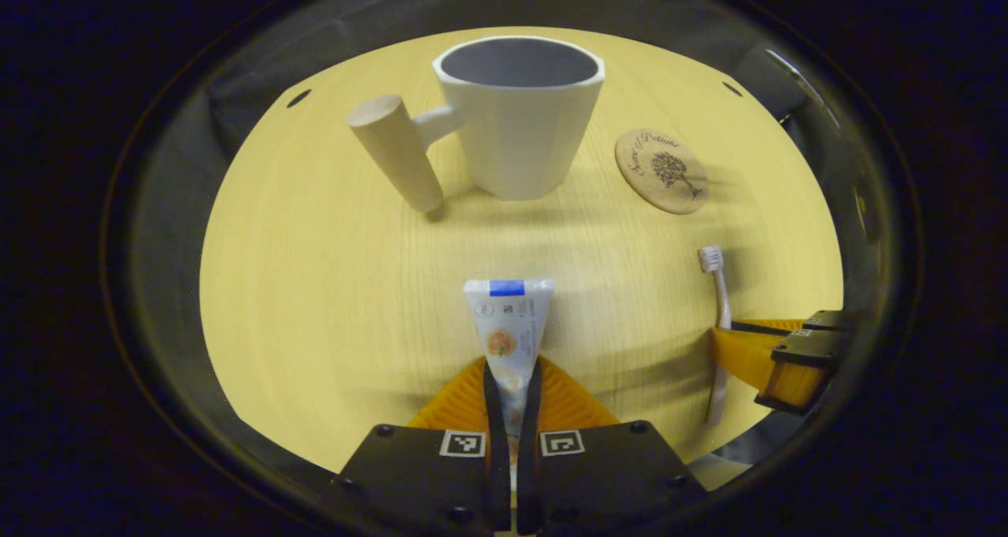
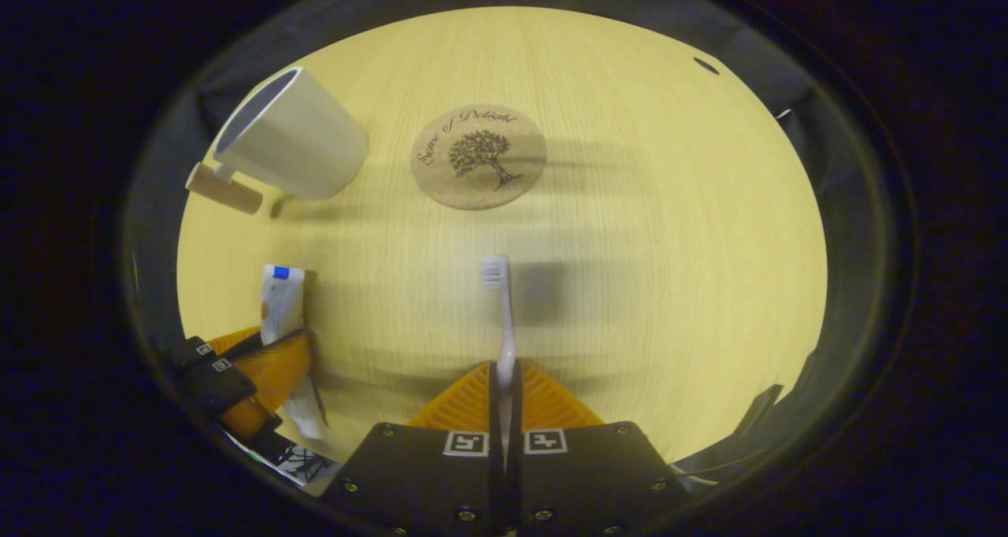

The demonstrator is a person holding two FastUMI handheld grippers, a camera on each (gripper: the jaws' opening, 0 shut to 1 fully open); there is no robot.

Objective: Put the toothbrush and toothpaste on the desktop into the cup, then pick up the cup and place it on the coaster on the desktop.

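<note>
From my station, the left gripper view looks down and forward over the desktop, close above it, facing the cup. The right gripper view sits further right, facing the coaster. Both share cup, coaster and desktop (each also catches the other gripper).

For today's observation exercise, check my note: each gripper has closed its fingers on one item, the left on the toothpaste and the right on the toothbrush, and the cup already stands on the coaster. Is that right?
One error: the cup stands on the bare desktop, beside the empty coaster, as the left gripper view shows. The left gripper does hold the toothpaste, and the right gripper the toothbrush.
</note>
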